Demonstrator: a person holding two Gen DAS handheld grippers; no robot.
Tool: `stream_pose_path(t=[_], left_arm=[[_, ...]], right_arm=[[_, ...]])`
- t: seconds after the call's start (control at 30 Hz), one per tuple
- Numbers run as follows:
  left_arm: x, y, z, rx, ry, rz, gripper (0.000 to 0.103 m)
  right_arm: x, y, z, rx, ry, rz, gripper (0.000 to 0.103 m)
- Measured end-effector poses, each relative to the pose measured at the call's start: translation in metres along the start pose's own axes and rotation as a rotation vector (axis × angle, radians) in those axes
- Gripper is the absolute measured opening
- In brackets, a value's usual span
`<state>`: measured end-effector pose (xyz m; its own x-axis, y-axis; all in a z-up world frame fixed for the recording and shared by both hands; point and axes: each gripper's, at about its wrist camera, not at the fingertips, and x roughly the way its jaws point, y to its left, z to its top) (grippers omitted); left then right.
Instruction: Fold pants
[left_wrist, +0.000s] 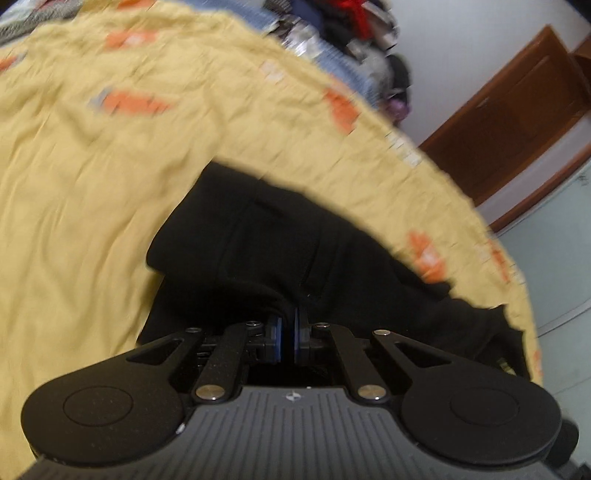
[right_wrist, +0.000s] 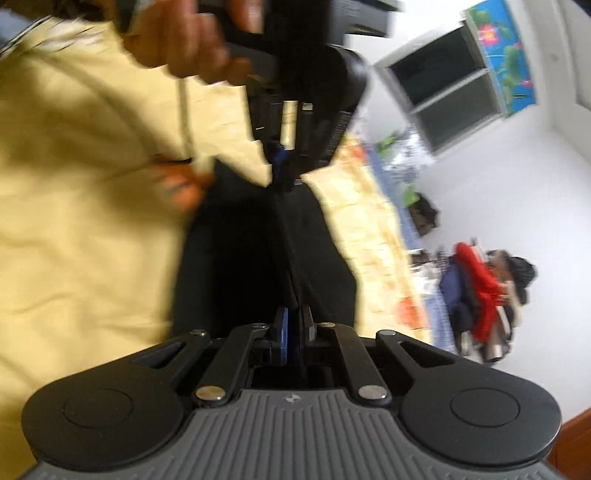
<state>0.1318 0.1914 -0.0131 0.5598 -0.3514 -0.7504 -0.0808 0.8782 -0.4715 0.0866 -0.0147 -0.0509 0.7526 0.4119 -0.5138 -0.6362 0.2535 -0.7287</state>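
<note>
My left gripper (left_wrist: 289, 325) is pinched nearly closed, its two blue-padded fingers (left_wrist: 275, 332) clamping a bunched fold of the black pants (left_wrist: 258, 236). The pants are soft, matte and creased, one garment lying across a wrinkled yellow bedsheet (left_wrist: 92, 166) printed with blurred orange patches. Beyond the sheet's far edge sits a heap of mixed clothes (left_wrist: 351, 33), and to the right stands a brown wooden door (left_wrist: 517, 122).

In the right wrist view, my right gripper (right_wrist: 294, 325) is likewise squeezed almost shut on the pants (right_wrist: 258, 251), the cloth stretching taut from it toward my left gripper (right_wrist: 284, 173), which grips the opposite end. My left hand (right_wrist: 192, 44) wraps that tool's handle. Further right are a dark window (right_wrist: 447, 88) and a pile with one red garment (right_wrist: 480, 291) against the white wall (right_wrist: 517, 192).
</note>
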Motion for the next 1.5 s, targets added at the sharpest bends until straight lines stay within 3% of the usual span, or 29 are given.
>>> stream_pose_path(t=[0.07, 0.23, 0.33, 0.4, 0.43, 0.47, 0.53, 0.7, 0.73, 0.77, 0.8, 0.83, 0.87, 0.97, 1.1, 1.2, 1.33, 1.4, 1.5], left_arm=[[0.006, 0.005, -0.008, -0.003, 0.012, 0.026, 0.006], [-0.011, -0.007, -0.018, 0.069, -0.051, 0.066, 0.006], [-0.013, -0.007, -0.021, 0.054, -0.049, 0.081, 0.006], [-0.012, -0.007, -0.023, 0.036, -0.057, 0.083, 0.007], [-0.011, -0.005, -0.023, 0.019, -0.055, 0.081, 0.007], [-0.011, -0.004, -0.023, -0.003, -0.052, 0.074, 0.006], [-0.015, -0.003, -0.021, -0.031, -0.067, 0.053, 0.006], [-0.028, -0.009, -0.019, -0.042, -0.109, 0.029, 0.006], [-0.029, -0.01, -0.019, -0.042, -0.112, 0.03, 0.007], [-0.03, -0.012, -0.019, -0.041, -0.114, 0.026, 0.006], [-0.031, -0.012, -0.02, -0.038, -0.117, 0.026, 0.006], [-0.032, -0.013, -0.021, -0.037, -0.121, 0.032, 0.007], [-0.033, -0.013, -0.021, -0.034, -0.123, 0.038, 0.007], [-0.034, -0.011, -0.025, -0.028, -0.118, 0.066, 0.007], [-0.027, -0.014, -0.034, 0.045, -0.098, 0.124, 0.008], [-0.014, -0.016, -0.04, 0.078, -0.078, 0.172, 0.01], [-0.014, -0.016, -0.041, 0.099, -0.078, 0.222, 0.033], [-0.023, -0.02, -0.042, 0.12, -0.1, 0.249, 0.035], [-0.039, -0.03, -0.048, 0.175, -0.166, 0.344, 0.05]], right_arm=[[0.002, 0.014, -0.003, 0.011, 0.015, 0.038, 0.005], [-0.001, 0.02, -0.006, 0.068, 0.039, 0.053, 0.005], [-0.006, 0.014, -0.012, 0.053, 0.015, -0.085, 0.009], [-0.005, 0.007, -0.018, 0.043, 0.072, -0.17, 0.017], [-0.005, 0.005, -0.022, 0.035, 0.078, -0.198, 0.029], [-0.005, 0.002, -0.024, 0.029, 0.09, -0.213, 0.053], [-0.009, 0.008, -0.028, 0.009, 0.096, -0.201, 0.082], [0.011, 0.018, -0.021, -0.013, 0.086, -0.212, 0.079], [0.017, 0.014, -0.017, 0.017, 0.087, -0.201, 0.069], [0.022, 0.01, -0.016, 0.053, 0.091, -0.184, 0.05], [0.028, 0.004, -0.015, 0.086, 0.098, -0.178, 0.039], [0.031, 0.002, -0.017, 0.113, 0.114, -0.172, 0.017], [0.034, -0.001, -0.017, 0.132, 0.128, -0.16, 0.01], [0.026, 0.005, -0.014, 0.097, 0.126, -0.168, 0.007], [0.003, 0.019, -0.007, 0.089, 0.117, -0.119, 0.006], [0.008, 0.031, -0.01, 0.067, 0.146, -0.078, 0.006], [0.019, 0.045, -0.01, 0.005, 0.146, -0.132, 0.007], [0.006, 0.044, -0.01, 0.009, 0.139, -0.123, 0.008], [-0.024, 0.023, -0.02, 0.191, 0.11, -0.103, 0.009]])
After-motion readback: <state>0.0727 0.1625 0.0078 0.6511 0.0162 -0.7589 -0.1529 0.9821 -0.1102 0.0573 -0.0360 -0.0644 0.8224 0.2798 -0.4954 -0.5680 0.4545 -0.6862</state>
